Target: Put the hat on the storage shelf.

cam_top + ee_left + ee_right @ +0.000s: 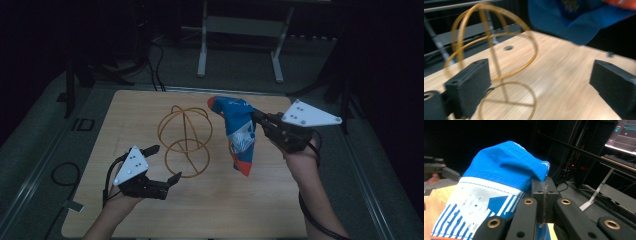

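One cloth (239,131) — one wire stand (185,140)

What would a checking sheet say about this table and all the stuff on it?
Surface: light wooden tabletop, bare wood around the things.
Job's things: blue, white and orange cloth cap, hanging above the table from the right gripper; round gold wire stand, upright mid-table.
Clutter: nothing seen.
Grippers: right gripper shut on the cap's blue edge; left gripper open, nothing between its jaws, beside the stand.
Cables: black cable trailing from the right gripper; black loop on the floor, left.
Surroundings: dark room, grey metal frame behind the table.
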Tool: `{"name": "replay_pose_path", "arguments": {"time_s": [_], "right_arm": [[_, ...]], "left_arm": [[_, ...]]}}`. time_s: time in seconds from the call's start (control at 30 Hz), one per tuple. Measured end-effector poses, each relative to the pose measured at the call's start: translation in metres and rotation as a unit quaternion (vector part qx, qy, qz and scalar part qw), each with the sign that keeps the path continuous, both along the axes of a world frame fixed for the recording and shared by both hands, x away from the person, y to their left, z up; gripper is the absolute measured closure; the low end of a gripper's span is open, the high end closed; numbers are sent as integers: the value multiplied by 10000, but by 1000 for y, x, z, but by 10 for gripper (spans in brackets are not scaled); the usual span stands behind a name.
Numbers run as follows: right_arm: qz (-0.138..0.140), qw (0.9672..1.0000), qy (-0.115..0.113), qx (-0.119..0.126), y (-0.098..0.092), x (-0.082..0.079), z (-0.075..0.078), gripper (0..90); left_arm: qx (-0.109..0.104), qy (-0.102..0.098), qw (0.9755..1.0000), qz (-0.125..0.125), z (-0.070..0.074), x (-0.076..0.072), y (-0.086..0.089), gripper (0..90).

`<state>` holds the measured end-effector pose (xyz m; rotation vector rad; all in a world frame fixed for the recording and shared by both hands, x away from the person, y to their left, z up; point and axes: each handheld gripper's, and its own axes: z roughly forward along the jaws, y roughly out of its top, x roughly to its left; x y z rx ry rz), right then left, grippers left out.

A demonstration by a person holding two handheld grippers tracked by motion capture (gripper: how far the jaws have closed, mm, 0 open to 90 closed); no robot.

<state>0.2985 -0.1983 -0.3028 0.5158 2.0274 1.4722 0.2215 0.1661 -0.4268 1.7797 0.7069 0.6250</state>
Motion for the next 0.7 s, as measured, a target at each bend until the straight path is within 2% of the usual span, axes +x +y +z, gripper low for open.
{"name": "replay_pose_path", "arguments": {"time_s": [0.23,0.3,0.47,0.57,0.67,0.7], "right_arm": [[80,9998,158,53,26,21,6,900],[121,9998,170,30,35,26,8,900],[263,9994,235,-57,64,36,11,900],[378,9988,268,-135,85,40,12,900],[485,9981,307,-239,106,45,12,900],[529,9977,323,-272,112,47,11,900]], "left_arm": [[-35,-67,9986,516,-35,-12,17,22],[18,-90,9977,665,-46,-15,21,22],[61,-11,9968,800,-72,-19,25,22],[50,-62,9955,944,-82,-20,27,23],[59,-13,9954,955,-89,-19,29,23],[-2,-13,9953,972,-91,-20,30,23]]}}
